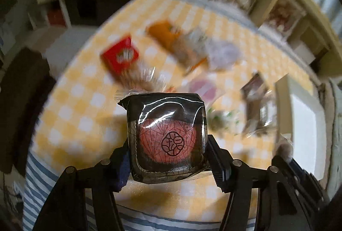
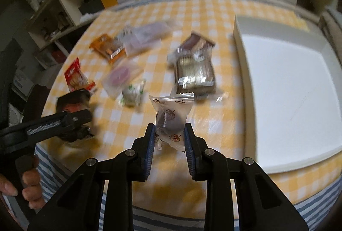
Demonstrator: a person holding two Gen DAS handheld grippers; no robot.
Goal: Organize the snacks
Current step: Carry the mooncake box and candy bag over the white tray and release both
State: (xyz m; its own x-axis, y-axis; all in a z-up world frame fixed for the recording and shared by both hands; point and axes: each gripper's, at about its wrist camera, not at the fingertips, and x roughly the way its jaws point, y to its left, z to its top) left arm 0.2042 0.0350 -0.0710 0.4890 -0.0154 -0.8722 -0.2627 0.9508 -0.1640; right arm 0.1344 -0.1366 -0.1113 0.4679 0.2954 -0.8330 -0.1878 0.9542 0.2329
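My left gripper [image 1: 168, 149] is shut on a black-wrapped round pink cake [image 1: 167, 136], held clear above the yellow checked tablecloth [image 1: 70, 89]. In the right wrist view that same gripper [image 2: 70, 122] shows at the far left with the black pack [image 2: 73, 102] in it. My right gripper [image 2: 170, 130] is shut on a clear-wrapped dark round snack [image 2: 171, 117] with small strawberry prints, lifted over the table. A white tray [image 2: 284, 89] lies at the right of the table, with nothing visible in it.
Several loose snacks lie blurred mid-table: a red pack [image 2: 74, 76], an orange pack [image 2: 106, 47], a pink round one [image 2: 120, 76], a small green-white sweet [image 2: 132, 94], dark brown packs [image 2: 195, 72]. Shelving stands behind the table. A hand [image 2: 25, 184] grips the left tool.
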